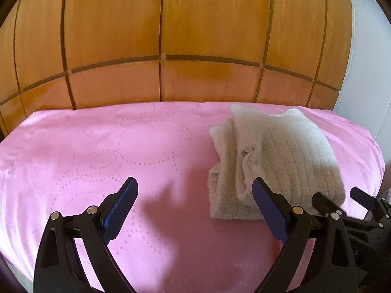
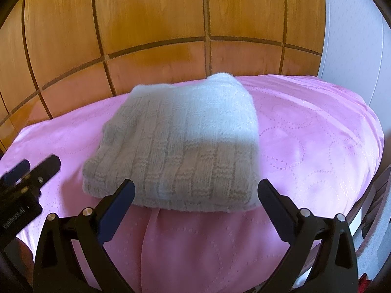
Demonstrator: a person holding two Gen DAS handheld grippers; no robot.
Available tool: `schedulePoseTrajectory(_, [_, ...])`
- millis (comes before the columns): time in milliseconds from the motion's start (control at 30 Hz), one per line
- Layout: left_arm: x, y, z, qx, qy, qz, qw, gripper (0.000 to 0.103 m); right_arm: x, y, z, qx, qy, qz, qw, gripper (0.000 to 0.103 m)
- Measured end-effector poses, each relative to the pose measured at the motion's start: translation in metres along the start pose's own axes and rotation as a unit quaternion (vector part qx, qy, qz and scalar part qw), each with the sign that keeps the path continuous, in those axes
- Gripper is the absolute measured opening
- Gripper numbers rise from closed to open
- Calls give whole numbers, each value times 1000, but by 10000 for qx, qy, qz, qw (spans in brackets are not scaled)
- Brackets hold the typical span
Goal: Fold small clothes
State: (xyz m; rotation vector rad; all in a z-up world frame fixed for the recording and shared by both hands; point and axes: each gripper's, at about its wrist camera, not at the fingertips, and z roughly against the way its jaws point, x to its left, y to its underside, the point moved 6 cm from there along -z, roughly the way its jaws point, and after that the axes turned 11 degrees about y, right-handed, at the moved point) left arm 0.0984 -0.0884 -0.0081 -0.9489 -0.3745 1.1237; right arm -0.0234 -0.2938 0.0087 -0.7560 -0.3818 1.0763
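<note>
Cream knit garment (image 1: 276, 161) is lying folded on the pink cloth (image 1: 102, 151) covering the surface, toward the right half and reaching back near the far edge. Folded bundle is roughly rectangular; in the left wrist view its long axis is running from the near edge toward the far edge, leaning slightly to the left. The knit ribs are running along that same axis, crossed by short raised bands, giving a basket-like block pattern. Yarn is looking thick and fuzzy. On the bundle's left side several layered, loosely bunched edges are showing; the right side is a smooth rounded fold. The near end is a straight, thick edge.

Pink cloth is smooth with a faint sheen, patterned with dotted circles. It is draping over the near edge in soft folds in the right wrist view. Behind the far edge, a wooden panelled wall (image 1: 161, 36) with dark grooves is standing; a white wall (image 1: 366, 73) is adjoining at right.

Left gripper (image 1: 193, 190) is hovering over the cloth with its fingers spread wide, holding nothing; its right finger (image 1: 266, 207) is overlapping the garment's near left corner in view, contact unclear. Right gripper (image 2: 195, 193) is likewise spread wide and empty, flanking the garment's near edge; touching cannot be told.
</note>
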Motion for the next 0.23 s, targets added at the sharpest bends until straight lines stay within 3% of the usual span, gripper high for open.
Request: schedulePoseTrajectory(233, [12, 7, -8, 224, -90, 238, 9994, 93, -37, -29, 4, -295, 142, -438, 9985, 101])
